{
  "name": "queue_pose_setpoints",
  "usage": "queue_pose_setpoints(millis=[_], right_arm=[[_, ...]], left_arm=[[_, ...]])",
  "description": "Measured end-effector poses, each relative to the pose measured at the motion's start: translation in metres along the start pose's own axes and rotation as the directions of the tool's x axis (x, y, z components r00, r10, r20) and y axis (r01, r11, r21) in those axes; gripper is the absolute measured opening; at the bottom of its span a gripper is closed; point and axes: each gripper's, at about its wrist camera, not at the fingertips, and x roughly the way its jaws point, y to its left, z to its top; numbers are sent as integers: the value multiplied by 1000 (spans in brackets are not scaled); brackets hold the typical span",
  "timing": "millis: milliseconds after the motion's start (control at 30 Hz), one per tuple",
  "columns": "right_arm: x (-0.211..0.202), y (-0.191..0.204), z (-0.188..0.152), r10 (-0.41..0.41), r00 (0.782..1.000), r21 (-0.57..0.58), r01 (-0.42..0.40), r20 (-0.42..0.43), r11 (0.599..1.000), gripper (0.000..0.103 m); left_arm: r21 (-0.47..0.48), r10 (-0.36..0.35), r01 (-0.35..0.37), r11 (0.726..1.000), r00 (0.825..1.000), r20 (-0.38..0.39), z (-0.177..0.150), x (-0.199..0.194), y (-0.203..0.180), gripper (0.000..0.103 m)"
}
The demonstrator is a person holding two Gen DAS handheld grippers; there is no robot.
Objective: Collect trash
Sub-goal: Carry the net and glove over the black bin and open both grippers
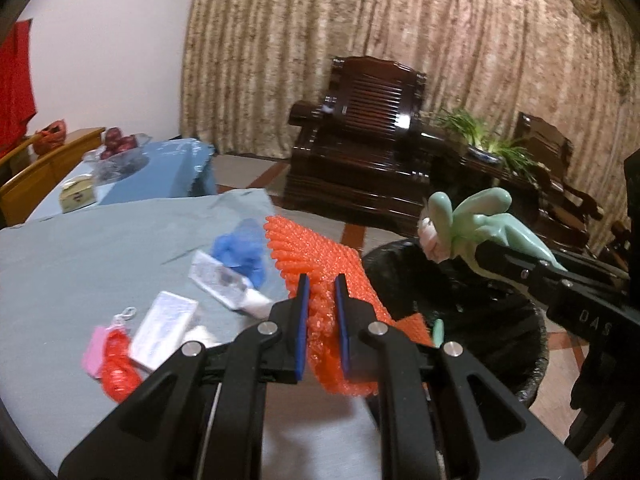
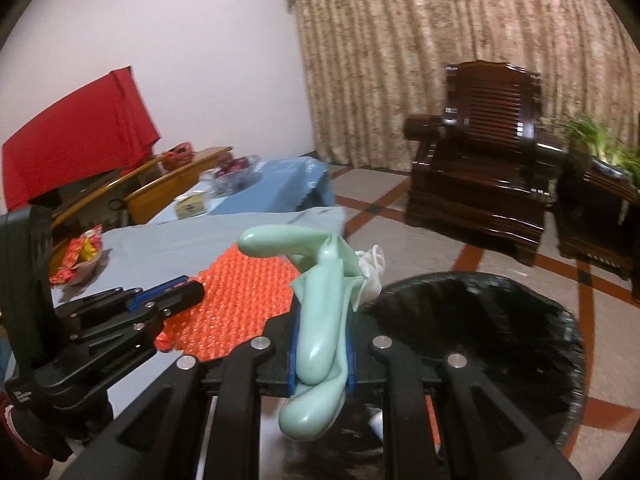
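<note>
My left gripper (image 1: 322,286) is shut on a sheet of orange bubble wrap (image 1: 304,248), which hangs over the table's edge beside the black-bagged trash bin (image 1: 480,320). My right gripper (image 2: 322,308) is shut on a mint-green rubber glove (image 2: 320,320) with a crumpled white piece (image 2: 373,266) at its far end, held near the bin's (image 2: 480,320) rim. In the left wrist view the glove (image 1: 480,216) and the right gripper (image 1: 476,258) hover over the bin. The right wrist view shows the left gripper (image 2: 190,290) and the bubble wrap (image 2: 240,300) at the left.
On the grey-clothed table (image 1: 80,260) lie a blue glove (image 1: 240,252), a white packet (image 1: 218,280), a white box (image 1: 164,328) and red netting with a pink tag (image 1: 114,364). A snack bowl (image 2: 80,260) stands far left. A dark wooden armchair (image 2: 480,168) stands beyond the bin.
</note>
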Motion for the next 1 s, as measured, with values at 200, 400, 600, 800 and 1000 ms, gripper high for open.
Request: queue_pose_setpoints(millis=[200,400,600,800,1000], right_arm=[[-10,-39,-9,-85,996,22,85,-3,996,17],[-9,-73,-21,-149,988,58,151,-35,987,17],[-1,-99,-36,-201,976,74,207,-84,976,21],[-3,-107,-46,-261,961,61,267,-92,962,60],[-14,-103,-43,-289,956,46,291,-47,955,97]], left_arm=[[37,-55,55,998,998,-16,0,21,-33,12],[75,-90,93,993,995,-40,-1,43,-59,12],[99,-134,141,985,988,-77,-6,66,-83,14],[109,-173,184,977,980,-103,-16,74,-89,52],[92,-136,144,985,987,-83,-19,63,-74,81]])
